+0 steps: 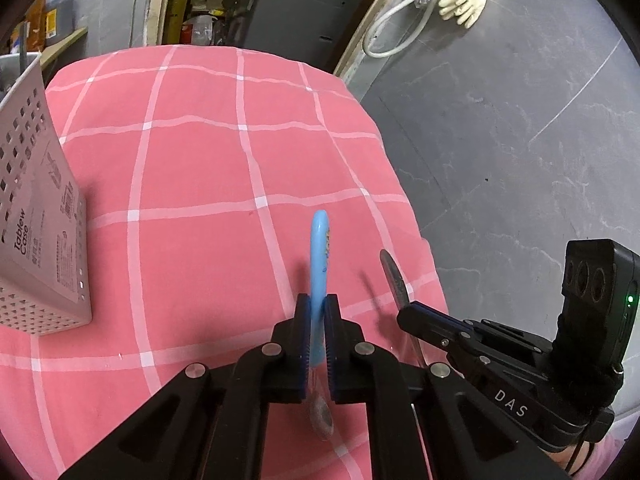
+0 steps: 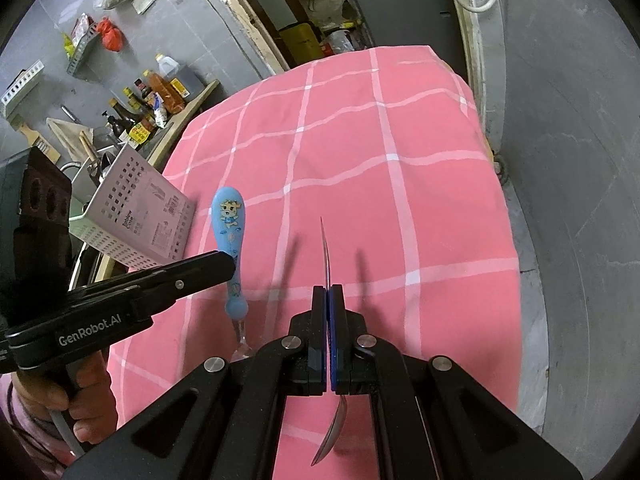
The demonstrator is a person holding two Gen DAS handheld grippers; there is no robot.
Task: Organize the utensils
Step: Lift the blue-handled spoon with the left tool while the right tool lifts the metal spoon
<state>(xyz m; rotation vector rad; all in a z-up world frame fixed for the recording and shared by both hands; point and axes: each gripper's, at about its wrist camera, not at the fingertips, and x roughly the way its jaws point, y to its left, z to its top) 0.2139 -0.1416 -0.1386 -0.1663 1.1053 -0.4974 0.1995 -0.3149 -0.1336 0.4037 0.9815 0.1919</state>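
Left hand-held gripper [image 1: 317,312] is clamped narrow on the blue-handled child's spoon [image 1: 319,256], its pads gripping the lower part of the handle so the rounded handle end points away from the wrist and the metal bowl hangs back beneath the jaws, clear of the pink checked cloth [image 1: 200,160] that covers the desk. Just to its right, the right hand-held gripper [image 2: 329,292] is likewise pinched tight on a plain metal spoon [image 2: 326,248], seen almost edge-on, thin handle forward and bowl trailing below the fingers. Both utensils lie with their long axes along their grippers' pointing lines. Outward from there, the white perforated tableware case [image 1: 36,216] stands near the desk's left edge, well apart from both grippers and off to the left of the blue spoon. Judging by that layout, the left hand is the nearer one to the case, and dropping its spoon in would call for a leftward carry and tipping the handle upright over the open top.
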